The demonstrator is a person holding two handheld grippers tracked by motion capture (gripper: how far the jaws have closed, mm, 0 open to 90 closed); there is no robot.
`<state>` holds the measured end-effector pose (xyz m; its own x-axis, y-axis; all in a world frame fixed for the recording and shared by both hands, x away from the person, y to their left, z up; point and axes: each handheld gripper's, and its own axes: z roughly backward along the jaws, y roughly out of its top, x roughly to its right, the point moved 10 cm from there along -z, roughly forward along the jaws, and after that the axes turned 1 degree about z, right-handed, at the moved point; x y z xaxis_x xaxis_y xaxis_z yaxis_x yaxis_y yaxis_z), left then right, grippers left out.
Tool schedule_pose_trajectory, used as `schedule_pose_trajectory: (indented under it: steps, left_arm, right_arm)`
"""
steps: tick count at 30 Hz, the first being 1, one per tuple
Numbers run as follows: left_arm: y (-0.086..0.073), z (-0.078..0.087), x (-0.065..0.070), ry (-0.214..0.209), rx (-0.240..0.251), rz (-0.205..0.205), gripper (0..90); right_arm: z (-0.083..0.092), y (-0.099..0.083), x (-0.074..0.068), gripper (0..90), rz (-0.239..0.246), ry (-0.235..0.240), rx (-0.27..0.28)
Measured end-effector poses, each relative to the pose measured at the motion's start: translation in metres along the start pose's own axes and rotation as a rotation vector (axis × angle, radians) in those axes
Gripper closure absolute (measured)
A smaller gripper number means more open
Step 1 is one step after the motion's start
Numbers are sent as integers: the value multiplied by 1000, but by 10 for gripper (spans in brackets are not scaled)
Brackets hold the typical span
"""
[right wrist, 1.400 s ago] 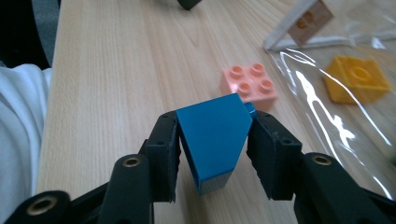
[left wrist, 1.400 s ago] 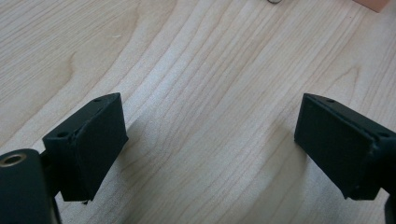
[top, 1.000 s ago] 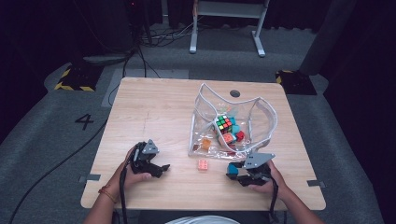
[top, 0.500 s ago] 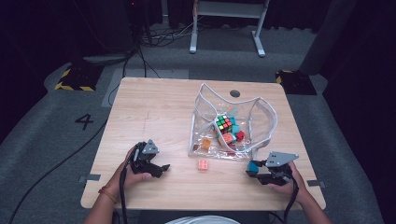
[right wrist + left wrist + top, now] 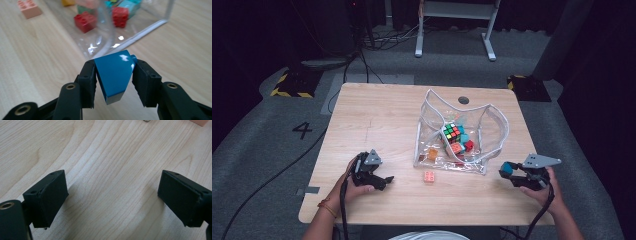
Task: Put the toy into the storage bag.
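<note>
Clear plastic bag (image 5: 484,131) lies open on the table's right half; inside: a multicoloured puzzle cube (image 5: 452,132), red brick (image 5: 85,21), teal and orange bricks. A pink brick (image 5: 429,176) sits on the wood just in front of the bag. Right gripper (image 5: 113,75) clamps a blue sloped brick (image 5: 115,75) near the table's right edge, beside the bag. Left gripper (image 5: 112,200) spread wide, empty, over bare light-wood table (image 5: 377,120). Grey carpet, dark room.

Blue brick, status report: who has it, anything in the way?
Right gripper shut on blue brick. Left gripper open, resting on table. Clear pouch beside it, nothing blocking.
</note>
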<state>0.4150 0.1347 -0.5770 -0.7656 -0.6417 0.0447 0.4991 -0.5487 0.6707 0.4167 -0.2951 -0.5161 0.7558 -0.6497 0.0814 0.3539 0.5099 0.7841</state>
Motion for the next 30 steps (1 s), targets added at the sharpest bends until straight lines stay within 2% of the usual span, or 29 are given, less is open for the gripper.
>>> schedule_pose_trajectory:
  steps: [3, 6, 16, 21, 30]
  left_arm:
    - [0, 0, 0, 0, 0, 0, 92]
    - [0, 0, 0, 0, 0, 0, 92]
    - [0, 0, 0, 0, 0, 0, 92]
    - [0, 0, 0, 0, 0, 0, 92]
    - [0, 0, 0, 0, 1, 0, 92]
  right_arm:
    - [7, 8, 14, 554, -13, -29, 19]
    - [14, 21, 28, 554, -4, -58, 33]
    - [41, 77, 68, 554, 20, -157, 107]
    - [48, 101, 78, 555, 33, -179, 133]
    - [47, 136, 82, 554, 63, -164, 162]
